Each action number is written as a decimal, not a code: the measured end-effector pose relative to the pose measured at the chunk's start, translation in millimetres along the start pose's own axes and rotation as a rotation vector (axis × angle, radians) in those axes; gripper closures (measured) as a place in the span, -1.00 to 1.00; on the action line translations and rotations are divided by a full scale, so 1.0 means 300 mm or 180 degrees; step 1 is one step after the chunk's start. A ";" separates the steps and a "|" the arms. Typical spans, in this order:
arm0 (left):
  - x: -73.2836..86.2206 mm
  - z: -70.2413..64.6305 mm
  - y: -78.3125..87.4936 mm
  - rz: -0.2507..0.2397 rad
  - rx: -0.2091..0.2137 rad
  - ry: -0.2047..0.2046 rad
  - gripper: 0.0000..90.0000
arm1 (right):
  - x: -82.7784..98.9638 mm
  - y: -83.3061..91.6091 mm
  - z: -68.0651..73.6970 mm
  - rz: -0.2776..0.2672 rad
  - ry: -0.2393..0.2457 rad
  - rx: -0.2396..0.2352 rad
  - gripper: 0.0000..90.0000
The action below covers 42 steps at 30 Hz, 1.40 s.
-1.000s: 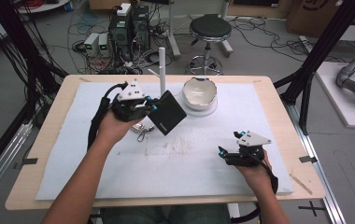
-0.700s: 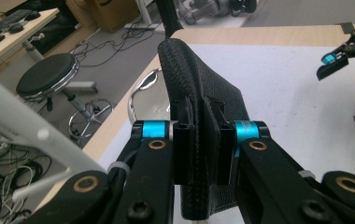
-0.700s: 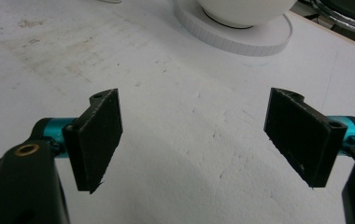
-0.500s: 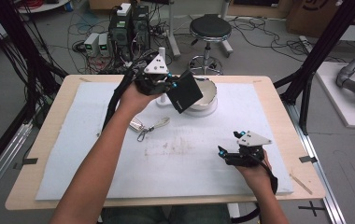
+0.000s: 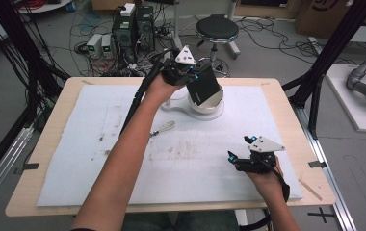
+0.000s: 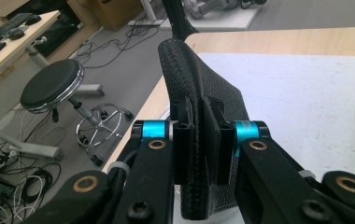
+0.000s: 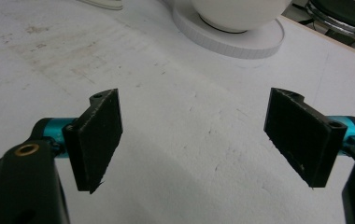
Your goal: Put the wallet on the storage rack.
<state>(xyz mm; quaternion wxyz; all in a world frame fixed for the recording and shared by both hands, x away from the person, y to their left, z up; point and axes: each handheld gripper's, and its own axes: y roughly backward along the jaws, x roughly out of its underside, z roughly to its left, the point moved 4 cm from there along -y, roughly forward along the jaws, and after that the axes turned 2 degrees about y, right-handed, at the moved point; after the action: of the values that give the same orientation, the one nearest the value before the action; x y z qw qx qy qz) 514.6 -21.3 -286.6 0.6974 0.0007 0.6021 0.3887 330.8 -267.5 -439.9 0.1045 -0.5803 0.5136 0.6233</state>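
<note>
A black textured leather wallet point(image 5: 203, 88) hangs tilted above a white bowl point(image 5: 215, 102) at the back middle of the table. My left gripper point(image 5: 194, 77) is shut on it. In the left gripper view the wallet point(image 6: 199, 93) stands edge-on between the closed pads, gripper point(image 6: 203, 140). The bowl point(image 7: 241, 9) rests on a round white base point(image 7: 229, 39). My right gripper point(image 5: 238, 161) lies low on the white mat point(image 5: 75, 159) at the front right. It is open point(image 7: 194, 135), with bare mat between its pads.
A small metal object point(image 5: 163, 128) with a cord lies on the mat left of centre. Beyond the table's far edge stand a black stool point(image 5: 216, 26), computer boxes point(image 5: 133, 24) and loose cables. Black frame posts point(image 5: 320, 62) flank the table.
My left gripper has lifted the wallet from the mat's middle left and carried it back and to the right, over the bowl. The right gripper has stayed put.
</note>
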 end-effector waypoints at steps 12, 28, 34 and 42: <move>0.051 0.028 -0.135 0.0181 -0.0204 0.0037 0.83 | -0.005 -0.008 -0.001 -0.0035 0.0029 -0.0030 -0.56; 0.129 -0.026 -0.203 0.0374 -0.0224 0.0163 0.04 | -0.006 -0.002 0.004 -0.0041 0.0066 -0.0037 -0.56; 0.111 -0.025 -0.150 0.0233 -0.0193 0.0234 -0.21 | -0.008 -0.005 0.008 -0.0037 0.0055 -0.0044 -0.56; 0.064 -0.046 -0.026 0.0014 -0.0149 0.0252 -0.25 | -0.007 -0.013 0.009 -0.0021 0.0060 -0.0053 -0.56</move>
<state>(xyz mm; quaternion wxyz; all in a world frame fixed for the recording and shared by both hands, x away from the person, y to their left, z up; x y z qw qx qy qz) 506.7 -22.6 -310.1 0.6720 -0.0297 0.6200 0.4039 332.8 -262.7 -440.7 0.0968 -0.5887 0.5074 0.6218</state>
